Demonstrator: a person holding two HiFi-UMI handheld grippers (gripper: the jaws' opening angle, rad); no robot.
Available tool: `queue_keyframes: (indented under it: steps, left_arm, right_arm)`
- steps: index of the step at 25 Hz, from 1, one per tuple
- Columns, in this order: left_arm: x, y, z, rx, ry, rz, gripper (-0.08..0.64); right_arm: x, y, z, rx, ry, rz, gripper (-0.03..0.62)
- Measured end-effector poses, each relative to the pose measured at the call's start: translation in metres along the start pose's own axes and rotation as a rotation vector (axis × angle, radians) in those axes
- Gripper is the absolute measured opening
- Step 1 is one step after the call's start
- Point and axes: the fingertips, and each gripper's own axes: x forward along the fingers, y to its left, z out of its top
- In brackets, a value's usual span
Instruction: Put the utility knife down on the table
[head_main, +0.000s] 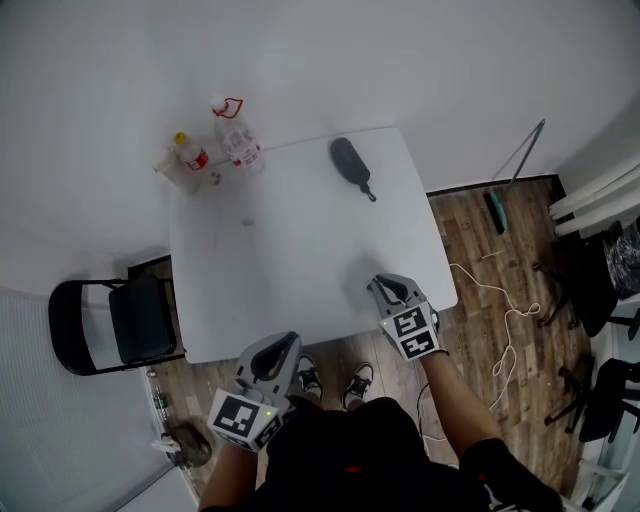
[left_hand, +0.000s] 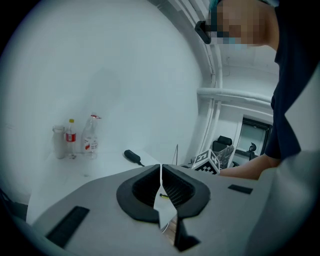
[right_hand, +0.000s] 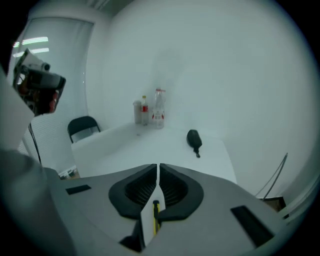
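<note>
1 thin yellow-and-black strip, the utility knife (right_hand: 155, 216), shows in the right gripper view, low in the gap behind the pads of the right gripper (right_hand: 158, 167) and close against the right-hand jaw. It appears to lie on the white table (head_main: 300, 250) just beneath that gripper. The slit between the pads above it shows only white tabletop, so the 2 jaws are drawn almost together with nothing pinched between them. In the head view this gripper hovers over the table near its front right edge, and the knife itself cannot be made out there.

The left gripper (left_hand: 161, 167) sits lower, at the front edge of the table by the person's body. Its 2 jaws also meet along a hairline slit, with nothing clamped.

Farther back on the table, well apart from both grippers, a dark handled tool (head_main: 350, 165) lies near the far right corner. At the far left corner stand 2 bottles: a clear one with a red label (head_main: 237, 137) and a smaller one with a yellow cap (head_main: 190, 155), with a clear cup (head_main: 170, 165) just beside them.

A black folding chair (head_main: 110, 325) stands left of the table. A white cord (head_main: 505, 320) trails over the wood floor (head_main: 490, 260) on the right.
</note>
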Motion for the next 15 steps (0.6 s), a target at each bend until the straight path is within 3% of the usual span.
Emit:
queue_keyframes:
  steps: [6,15]
  left_arm:
    - [-0.012,-0.019,0.029,0.019,-0.114,-0.072,0.031]
    - [-0.034,-0.046,0.073,0.149,-0.201,-0.160,0.031]
  right_arm:
    - [-0.089,0.011,0.092,0.085,-0.278,-0.057,0.023]
    - [-0.189,0.023,0.150,0.065,-0.474,-0.169,0.021]
